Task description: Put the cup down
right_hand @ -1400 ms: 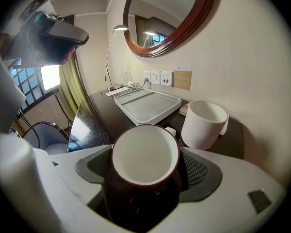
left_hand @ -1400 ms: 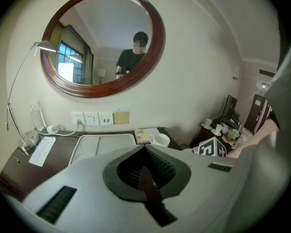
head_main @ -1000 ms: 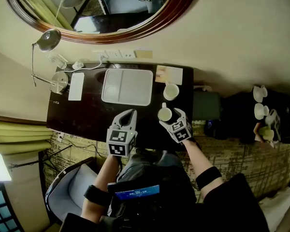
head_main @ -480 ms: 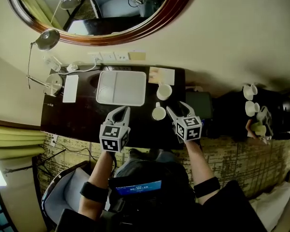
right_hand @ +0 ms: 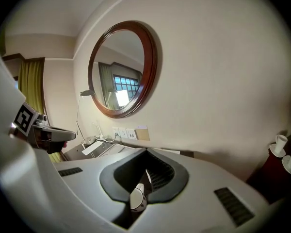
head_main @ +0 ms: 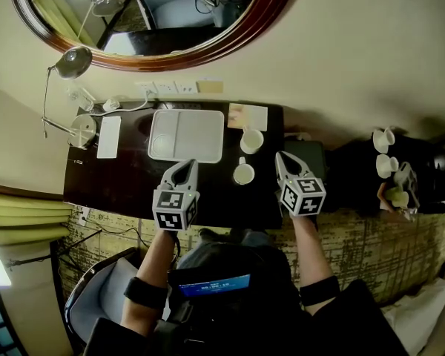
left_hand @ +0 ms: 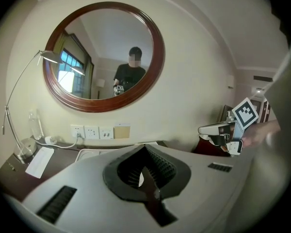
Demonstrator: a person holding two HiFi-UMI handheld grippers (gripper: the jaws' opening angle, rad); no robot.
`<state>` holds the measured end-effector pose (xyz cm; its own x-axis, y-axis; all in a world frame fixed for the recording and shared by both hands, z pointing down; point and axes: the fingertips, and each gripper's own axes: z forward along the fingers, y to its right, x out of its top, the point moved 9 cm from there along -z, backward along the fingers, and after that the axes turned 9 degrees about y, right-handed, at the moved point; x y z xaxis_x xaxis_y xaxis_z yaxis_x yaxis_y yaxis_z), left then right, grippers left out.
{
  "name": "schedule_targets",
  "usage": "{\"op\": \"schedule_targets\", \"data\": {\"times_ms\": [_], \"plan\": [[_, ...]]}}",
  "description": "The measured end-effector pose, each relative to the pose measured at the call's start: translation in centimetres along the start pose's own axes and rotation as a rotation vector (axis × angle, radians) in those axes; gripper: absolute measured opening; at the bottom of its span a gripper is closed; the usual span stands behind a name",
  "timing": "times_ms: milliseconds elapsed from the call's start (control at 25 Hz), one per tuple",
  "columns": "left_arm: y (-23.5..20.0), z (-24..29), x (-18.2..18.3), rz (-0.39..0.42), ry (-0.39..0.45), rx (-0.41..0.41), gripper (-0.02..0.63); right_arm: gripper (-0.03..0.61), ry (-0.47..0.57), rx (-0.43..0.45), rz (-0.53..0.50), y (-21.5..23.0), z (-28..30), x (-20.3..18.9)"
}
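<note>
A dark counter [head_main: 119, 176] against a cream wall, under one oval mirror [head_main: 274, 6], carries one tray [head_main: 187, 135], one lamp [head_main: 74, 60] and two cups. The near cup [head_main: 244, 173] stands before the far cup [head_main: 251, 139]. The left hand-held gripper [head_main: 189, 165] is closed and empty, and the right hand-held gripper [head_main: 280, 157] has just closed on nothing.

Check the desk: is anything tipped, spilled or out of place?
Nothing stands out. The near cup and the far cup both stand upright on the dark desk, no spill is visible, and the white tray lies square beside them.
</note>
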<state>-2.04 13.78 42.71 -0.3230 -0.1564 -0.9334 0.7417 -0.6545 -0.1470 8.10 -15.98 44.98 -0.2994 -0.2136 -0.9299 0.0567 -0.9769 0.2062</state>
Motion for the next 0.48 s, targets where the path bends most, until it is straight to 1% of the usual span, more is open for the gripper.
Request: {"op": "schedule_targets", "data": {"times_ms": [160, 320, 480], "plan": [[0.1, 0.0, -0.2, 0.015, -0.011, 0.017, 0.0, 0.002, 0.003, 0.029, 0.018, -0.3, 0.1, 0.2], [0.2, -0.4, -0.5, 0.04, -0.003, 0.014, 0.0, 0.002, -0.009, 0.028, 0.023, 0.0, 0.2, -0.3], [0.1, -0.3, -0.6, 0.021, -0.011, 0.013, 0.0, 0.002, -0.015, 0.022, 0.031, 0.7, 0.3, -0.5]]}}
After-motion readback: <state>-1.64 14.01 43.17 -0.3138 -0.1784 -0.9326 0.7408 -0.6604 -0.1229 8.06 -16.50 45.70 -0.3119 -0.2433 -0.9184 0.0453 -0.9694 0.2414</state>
